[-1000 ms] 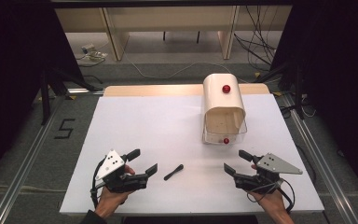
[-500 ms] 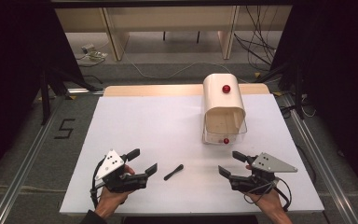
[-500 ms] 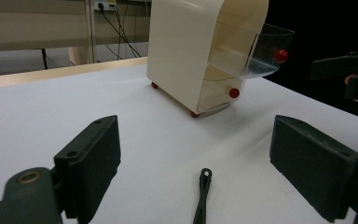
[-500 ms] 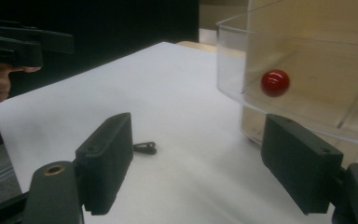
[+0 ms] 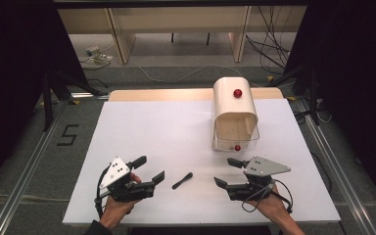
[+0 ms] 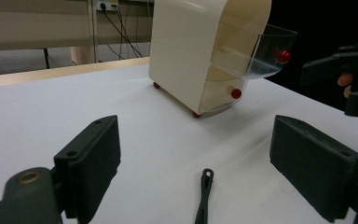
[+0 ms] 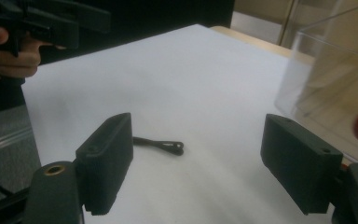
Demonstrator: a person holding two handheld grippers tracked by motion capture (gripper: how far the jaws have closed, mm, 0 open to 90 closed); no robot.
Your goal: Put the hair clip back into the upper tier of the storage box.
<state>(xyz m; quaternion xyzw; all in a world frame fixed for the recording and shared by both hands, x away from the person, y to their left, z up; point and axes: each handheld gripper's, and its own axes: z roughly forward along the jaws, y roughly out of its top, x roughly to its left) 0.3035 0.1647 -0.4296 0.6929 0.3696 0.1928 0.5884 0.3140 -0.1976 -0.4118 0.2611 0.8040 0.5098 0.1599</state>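
Both claws, left (image 5: 152, 169) and right (image 5: 227, 172), gape, flanking black clip (image 5: 182, 180).

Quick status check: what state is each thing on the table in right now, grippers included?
Left gripper: open, holding nothing.
Right gripper: open, holding nothing.
Small black tool: lying flat on the table, between both grippers, untouched.
Cream cabinet: upright.
Clear front flap: swung outward, open.
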